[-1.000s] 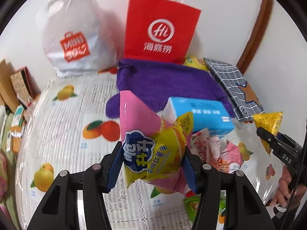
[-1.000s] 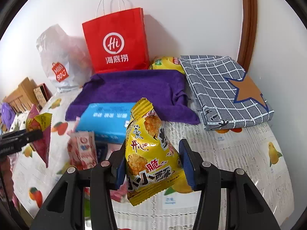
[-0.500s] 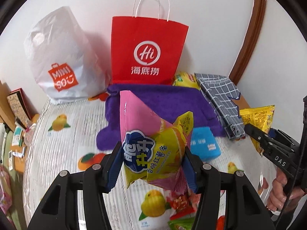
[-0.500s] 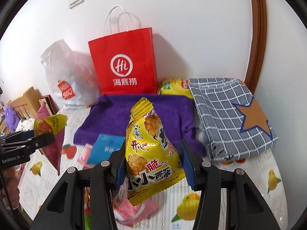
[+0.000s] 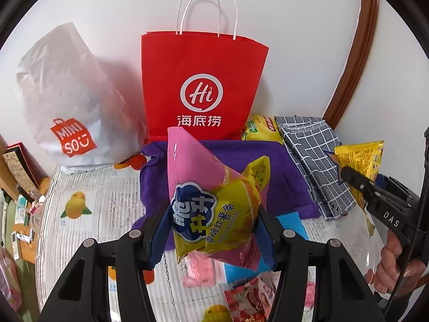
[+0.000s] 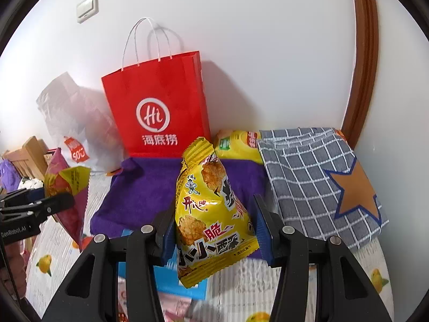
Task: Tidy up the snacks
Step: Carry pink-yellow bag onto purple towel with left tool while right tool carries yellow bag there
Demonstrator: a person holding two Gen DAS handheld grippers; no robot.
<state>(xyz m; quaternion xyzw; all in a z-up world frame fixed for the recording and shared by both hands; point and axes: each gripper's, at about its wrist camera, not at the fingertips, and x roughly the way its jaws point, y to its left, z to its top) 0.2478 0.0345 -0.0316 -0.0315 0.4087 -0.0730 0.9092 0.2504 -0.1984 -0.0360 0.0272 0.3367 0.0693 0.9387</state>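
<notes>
While both hands are lifting toward the red paper carrier bag [image 5: 203,86], the left gripper [image 5: 211,230] is clamping a pink-and-yellow crisp packet [image 5: 214,201] and the right gripper [image 6: 214,230] a yellow rice-cracker packet [image 6: 211,214], both now nearer it, probably for dropping in.

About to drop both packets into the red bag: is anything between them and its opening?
Nothing visible blocks it. The red bag stands upright behind the purple towel; its handles arch over the opening.

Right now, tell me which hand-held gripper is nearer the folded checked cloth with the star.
Right. The right hand-held gripper, clamped on its yellow snack bag, sits just beside the checked cloth. The left hand-held gripper, holding the pink bag, is further off, across the purple towel.
</notes>
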